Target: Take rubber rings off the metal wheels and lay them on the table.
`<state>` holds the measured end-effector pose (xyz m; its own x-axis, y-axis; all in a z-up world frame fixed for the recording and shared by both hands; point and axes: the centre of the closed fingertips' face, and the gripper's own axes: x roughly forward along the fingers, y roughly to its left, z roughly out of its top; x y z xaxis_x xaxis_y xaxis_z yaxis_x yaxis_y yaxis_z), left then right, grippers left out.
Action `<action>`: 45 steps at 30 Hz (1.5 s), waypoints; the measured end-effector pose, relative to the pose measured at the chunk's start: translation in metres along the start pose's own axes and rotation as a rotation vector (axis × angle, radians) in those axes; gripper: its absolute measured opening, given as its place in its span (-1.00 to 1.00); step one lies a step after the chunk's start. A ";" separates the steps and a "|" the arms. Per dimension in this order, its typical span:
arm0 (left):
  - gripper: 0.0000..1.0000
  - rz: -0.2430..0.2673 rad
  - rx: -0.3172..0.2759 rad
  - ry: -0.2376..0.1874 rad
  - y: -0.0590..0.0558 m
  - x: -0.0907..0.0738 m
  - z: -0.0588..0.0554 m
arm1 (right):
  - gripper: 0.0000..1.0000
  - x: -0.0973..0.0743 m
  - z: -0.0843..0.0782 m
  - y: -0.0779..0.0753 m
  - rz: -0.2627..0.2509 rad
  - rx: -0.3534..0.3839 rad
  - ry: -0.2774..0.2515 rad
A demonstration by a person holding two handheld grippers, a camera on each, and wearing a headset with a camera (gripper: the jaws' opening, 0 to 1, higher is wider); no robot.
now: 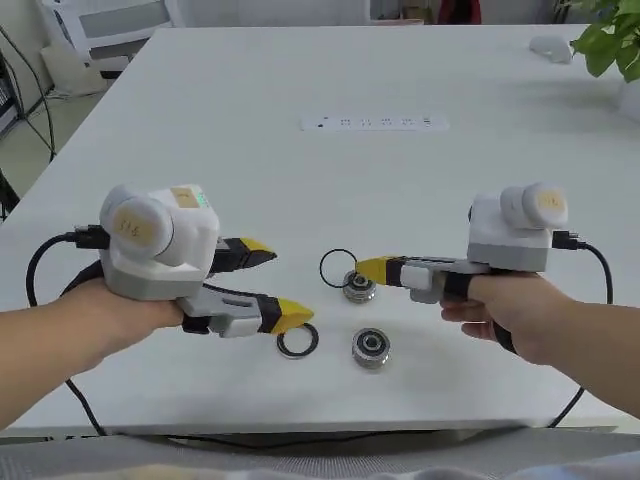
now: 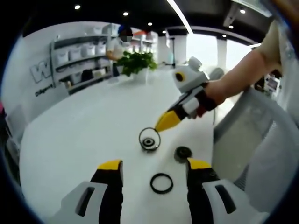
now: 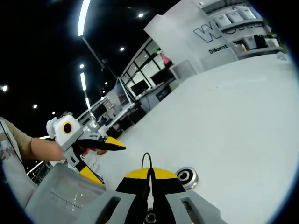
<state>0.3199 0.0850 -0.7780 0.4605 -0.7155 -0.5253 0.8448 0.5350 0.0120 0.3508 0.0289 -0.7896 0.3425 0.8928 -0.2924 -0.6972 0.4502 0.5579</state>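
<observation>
On the white surface (image 1: 200, 130), the right gripper (image 1: 372, 270) has its fingers pinched shut on a thin rubber ring (image 1: 338, 268), held just left of the far wheel (image 1: 359, 287). A second ring (image 1: 297, 341) lies flat, left of the near wheel (image 1: 371, 348). The left gripper (image 1: 275, 280) hovers near that second ring, its fingers spread wide. That makes two wheels and two rings. A power strip (image 1: 375, 123) lies farther back, and a plant (image 1: 610, 40) stands at the far right.

Head view looking forward and down from near edge over table (image 1: 300, 80). Left gripper view sitting low, close, facing right; right gripper view facing left. All three sharing metal wheels (image 1: 371, 347) mid-scene, near side.
</observation>
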 end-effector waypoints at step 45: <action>0.38 0.014 -0.022 0.047 0.003 -0.028 -0.041 | -1.00 0.039 -0.065 0.019 0.071 0.015 0.281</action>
<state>0.2979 0.1251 -0.7983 0.4586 -0.6862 -0.5647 0.8318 0.5550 0.0010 0.3101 0.0712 -0.8412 0.1041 0.8847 -0.4544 -0.7034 0.3885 0.5953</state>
